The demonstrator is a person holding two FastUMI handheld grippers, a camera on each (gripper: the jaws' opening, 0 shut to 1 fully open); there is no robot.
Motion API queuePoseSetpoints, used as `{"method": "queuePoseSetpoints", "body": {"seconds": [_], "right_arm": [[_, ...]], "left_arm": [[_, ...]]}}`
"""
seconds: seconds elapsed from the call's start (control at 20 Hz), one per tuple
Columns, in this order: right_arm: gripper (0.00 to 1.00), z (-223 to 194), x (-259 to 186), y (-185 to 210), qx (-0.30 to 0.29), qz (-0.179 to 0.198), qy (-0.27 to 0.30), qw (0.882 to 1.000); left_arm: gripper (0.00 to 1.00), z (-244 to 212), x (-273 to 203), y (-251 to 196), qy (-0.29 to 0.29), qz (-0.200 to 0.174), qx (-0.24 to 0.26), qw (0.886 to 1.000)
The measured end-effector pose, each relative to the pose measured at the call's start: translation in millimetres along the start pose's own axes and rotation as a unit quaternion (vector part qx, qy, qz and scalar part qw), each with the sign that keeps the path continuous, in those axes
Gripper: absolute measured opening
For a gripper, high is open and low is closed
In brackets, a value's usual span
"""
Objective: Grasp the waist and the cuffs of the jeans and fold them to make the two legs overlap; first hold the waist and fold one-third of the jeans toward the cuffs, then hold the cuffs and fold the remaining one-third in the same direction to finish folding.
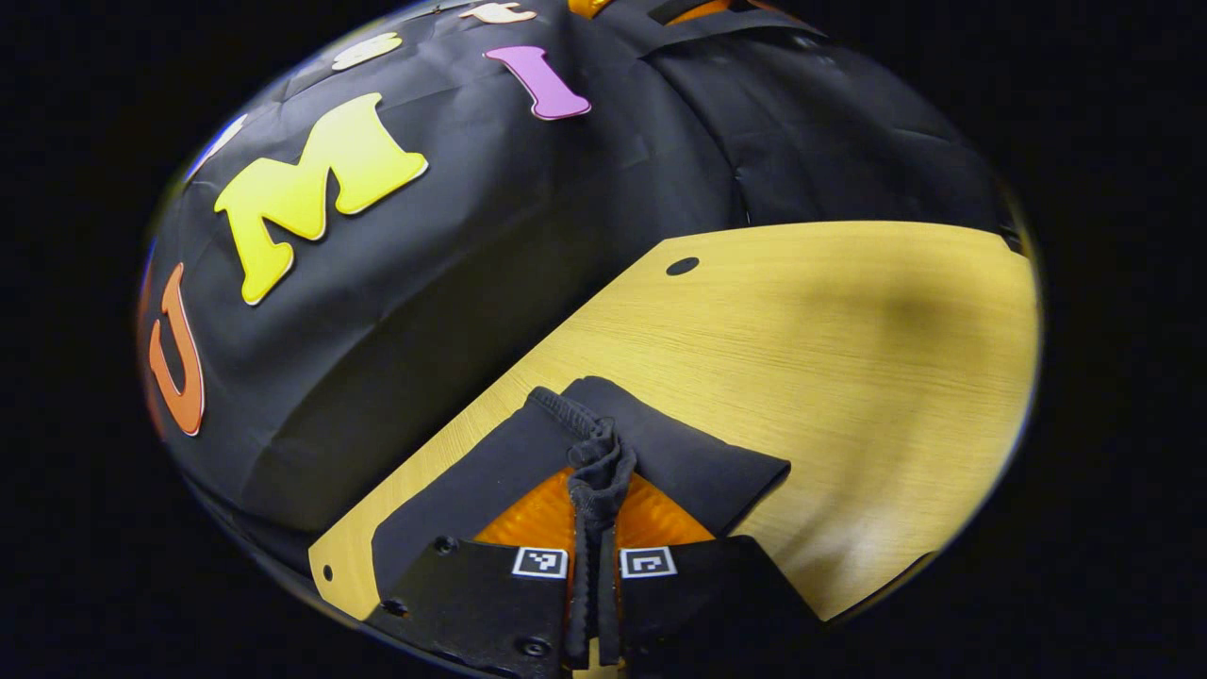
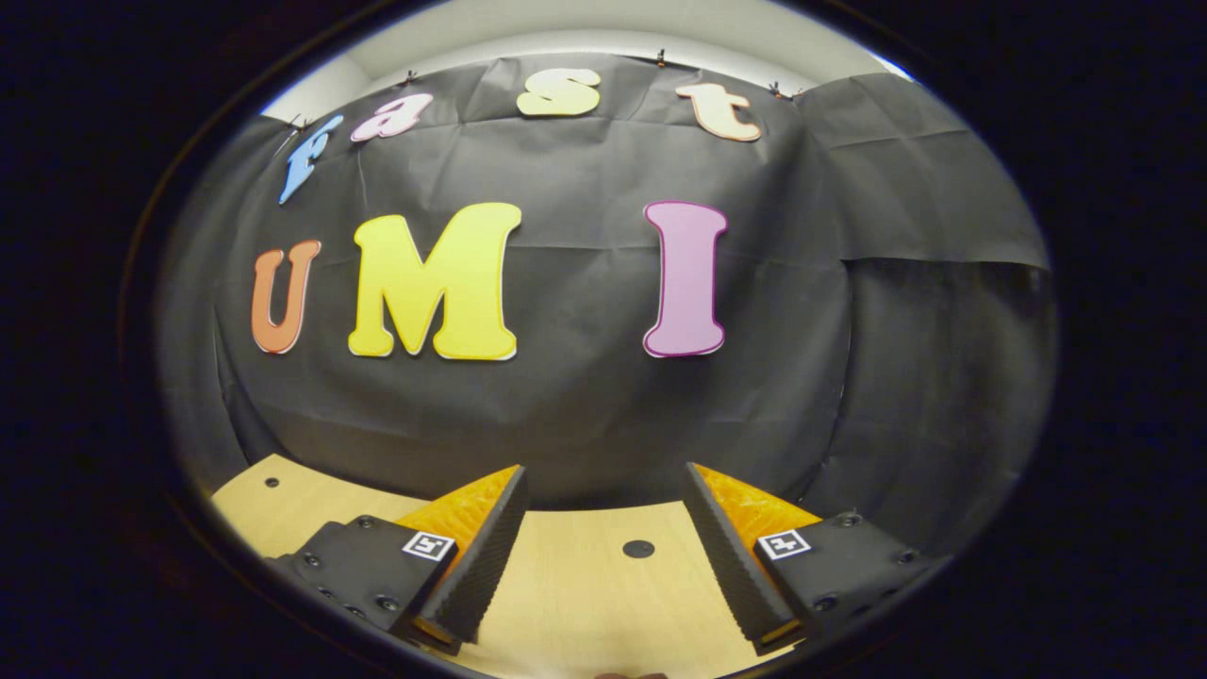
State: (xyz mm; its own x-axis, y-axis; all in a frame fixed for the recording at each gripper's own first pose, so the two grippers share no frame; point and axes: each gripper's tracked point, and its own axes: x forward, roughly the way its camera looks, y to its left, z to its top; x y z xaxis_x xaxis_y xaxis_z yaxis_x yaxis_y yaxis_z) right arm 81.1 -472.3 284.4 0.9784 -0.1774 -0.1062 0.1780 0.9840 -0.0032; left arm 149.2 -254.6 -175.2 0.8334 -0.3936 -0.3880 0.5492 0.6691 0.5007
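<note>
Now the left gripper (image 1: 594, 556) has its jaws pinching a bunched edge of the soft, limp jeans (image 1: 679, 453) lying on the tabletop (image 1: 849, 358), while the right gripper (image 2: 603, 556) hangs spread, so the floppy cloth probably needs a second hold along that edge.

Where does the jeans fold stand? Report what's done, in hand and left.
Done: no finished fold can be judged; what lies under the left gripper is hidden. In hand: it is shut on a bunched edge of the dark jeans, which lie on the table; waist or cuff, I cannot tell. The right gripper is open above bare wood, holding nothing. Left: it must grasp too.
</note>
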Motion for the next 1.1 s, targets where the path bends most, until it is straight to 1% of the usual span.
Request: {"method": "queuePoseSetpoints", "body": {"seconds": [0.05,0.15,0.2,0.25,0.3,0.35,0.4,0.45,0.5,0.6,0.75,0.85,0.95,1.1], "right_arm": [[1.0,0,0,1,0.002,0.0,0.0,1.0],[1.0,1,0,2,0.004,0.0,0.0,1.0],[1.0,2,0,3,0.004,0.0,-0.001,1.0],[1.0,2,-2,3,0.004,0.001,-0.002,1.0],[1.0,3,-3,4,0.003,0.002,-0.002,1.0],[1.0,4,-3,5,0.002,0.003,-0.002,1.0],[1.0,4,-4,6,0.002,0.003,-0.003,1.0],[1.0,5,-6,7,0.003,0.003,-0.004,1.0],[1.0,7,-6,7,0.003,0.003,-0.005,1.0],[1.0,9,-9,8,0.003,0.003,-0.007,1.0],[1.0,12,-13,12,0.0,0.005,-0.012,1.0],[1.0,15,-15,18,0.004,0.008,-0.015,1.0],[0.99,18,-18,28,0.009,0.015,-0.018,1.0],[1.0,21,-21,53,0.011,0.032,-0.023,0.999]], "left_arm": [[0.07,2,0,1,-0.007,0.004,0.016,1.0],[0.19,3,-1,11,-0.017,0.029,0.044,0.998],[0.39,3,-3,12,-0.017,0.027,0.037,0.999],[0.51,2,-3,10,-0.017,0.021,0.023,0.999],[0.46,4,-3,8,-0.017,0.012,0.005,1.0],[0.48,9,-7,9,-0.02,0.007,-0.012,1.0],[0.54,15,-9,9,-0.026,0.002,-0.03,0.999],[0.55,20,-11,3,-0.03,-0.014,-0.057,0.998],[0.7,27,-10,-7,-0.033,-0.033,-0.084,0.995],[1.0,40,-20,-8,-0.039,-0.036,-0.106,0.993],[1.0,54,-30,-1,-0.048,-0.033,-0.134,0.989],[0.99,65,-40,23,-0.061,-0.016,-0.155,0.986],[0.99,74,-58,59,-0.078,0.018,-0.181,0.98],[1.0,80,-96,124,-0.103,0.086,-0.226,0.965]]}}
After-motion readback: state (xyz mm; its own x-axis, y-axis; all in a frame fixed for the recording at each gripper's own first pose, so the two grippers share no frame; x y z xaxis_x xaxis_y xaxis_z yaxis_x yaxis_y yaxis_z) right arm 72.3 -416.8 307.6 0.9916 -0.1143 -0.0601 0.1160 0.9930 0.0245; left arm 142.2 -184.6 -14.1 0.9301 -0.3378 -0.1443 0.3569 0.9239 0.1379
